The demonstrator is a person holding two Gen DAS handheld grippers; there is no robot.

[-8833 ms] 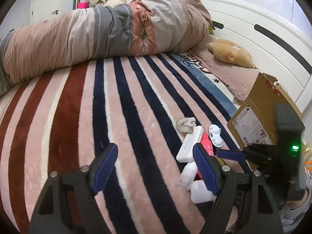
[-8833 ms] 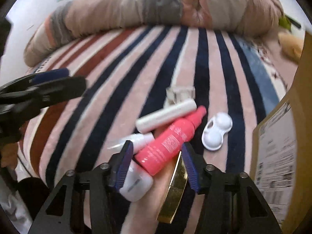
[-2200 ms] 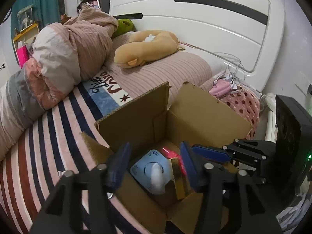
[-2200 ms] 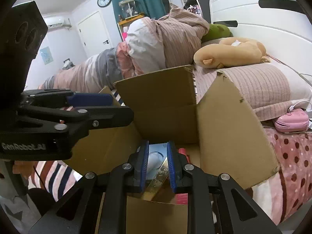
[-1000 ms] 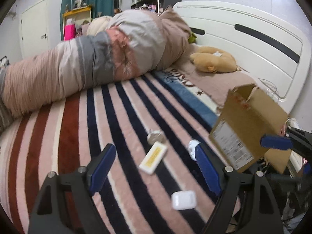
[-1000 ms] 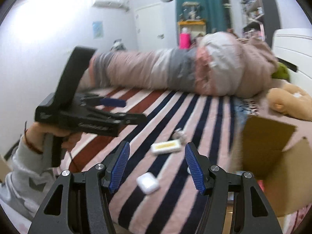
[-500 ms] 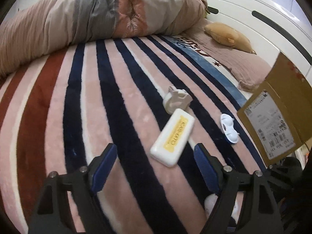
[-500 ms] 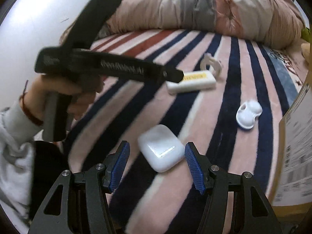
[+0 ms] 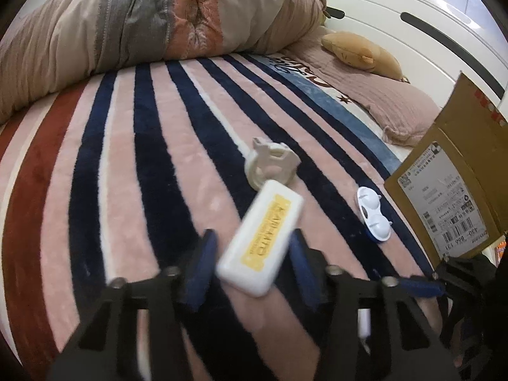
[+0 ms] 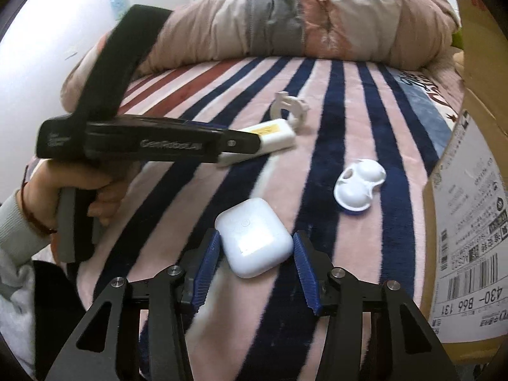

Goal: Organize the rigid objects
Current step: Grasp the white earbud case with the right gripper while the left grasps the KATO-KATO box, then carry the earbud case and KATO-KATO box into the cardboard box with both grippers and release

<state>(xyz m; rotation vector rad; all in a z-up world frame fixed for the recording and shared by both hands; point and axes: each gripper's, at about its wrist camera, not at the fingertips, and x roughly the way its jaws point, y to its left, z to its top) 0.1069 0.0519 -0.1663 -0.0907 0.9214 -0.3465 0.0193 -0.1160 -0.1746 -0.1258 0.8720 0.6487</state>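
While both grippers worked the striped blanket (image 9: 133, 171) at once, the left gripper (image 9: 250, 263) sat spread around the white case with the yellow label (image 9: 262, 238), pads either side of its near end but not visibly pressing — released, not yet clamped. The right gripper (image 10: 255, 263) was likewise released, its blue pads flanking the white earbud case (image 10: 254, 236) with small gaps on both sides. Beyond the labelled case lay the white ring-shaped holder (image 9: 271, 165), touching its far end; the white contact lens case (image 10: 358, 187) lay to the right, near the cardboard box (image 10: 470, 216) at the right edge. Judged handling: both cases looked rigid, light, smooth plastic, so likely slippery — best taken across the short width, near the middle, with a firm squeeze. The earbud case's rounded corners could let it squirt out if pinched off-centre; the long case could pivot if held only at its end. Compared with half a second earlier, the left jaws had narrowed and moved in around the labelled case, which had then lain ahead of wide-open pads; the right gripper had dropped closer so the earbud case sat deeper between its pads. Nothing had yet left the blanket.
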